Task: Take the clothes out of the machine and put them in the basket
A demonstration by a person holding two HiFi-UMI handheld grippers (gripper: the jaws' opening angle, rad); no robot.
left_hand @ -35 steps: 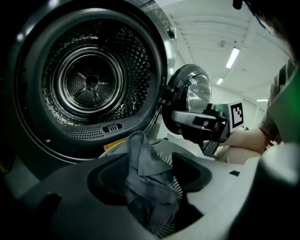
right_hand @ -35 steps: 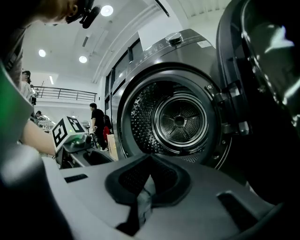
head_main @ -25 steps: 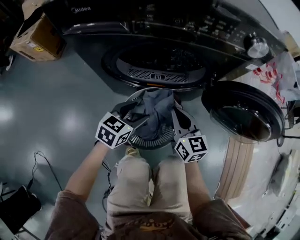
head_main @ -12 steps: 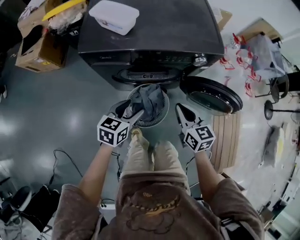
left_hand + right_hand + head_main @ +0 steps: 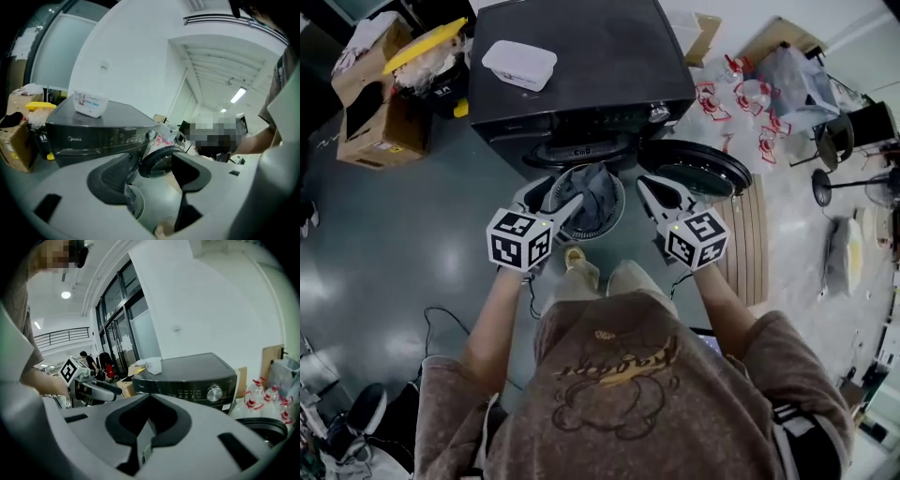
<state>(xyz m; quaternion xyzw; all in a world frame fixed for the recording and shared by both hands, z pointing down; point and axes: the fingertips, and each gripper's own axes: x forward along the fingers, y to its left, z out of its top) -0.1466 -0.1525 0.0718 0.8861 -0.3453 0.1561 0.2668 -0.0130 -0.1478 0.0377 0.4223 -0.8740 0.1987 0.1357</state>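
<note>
Machine (image 5: pixel 581 66), dark, stands on the floor with its round door (image 5: pixel 694 171) swung open to the right. Just in front of its opening sits the white basket (image 5: pixel 623 204), with grey clothes (image 5: pixel 595 192) heaped inside. Above the basket, the left gripper (image 5: pixel 562 192) has its jaws apart and holds nothing. The right gripper (image 5: pixel 649 187), near the door, has its jaws together, also empty.

The brand name Midea stands in pale letters on the dark front panel of the machine (image 5: pixel 93 137), left of its controls, while print on the tub (image 5: pixel 90 104) atop it and on the shirt (image 5: pixel 619 361) is unreadable.
</note>
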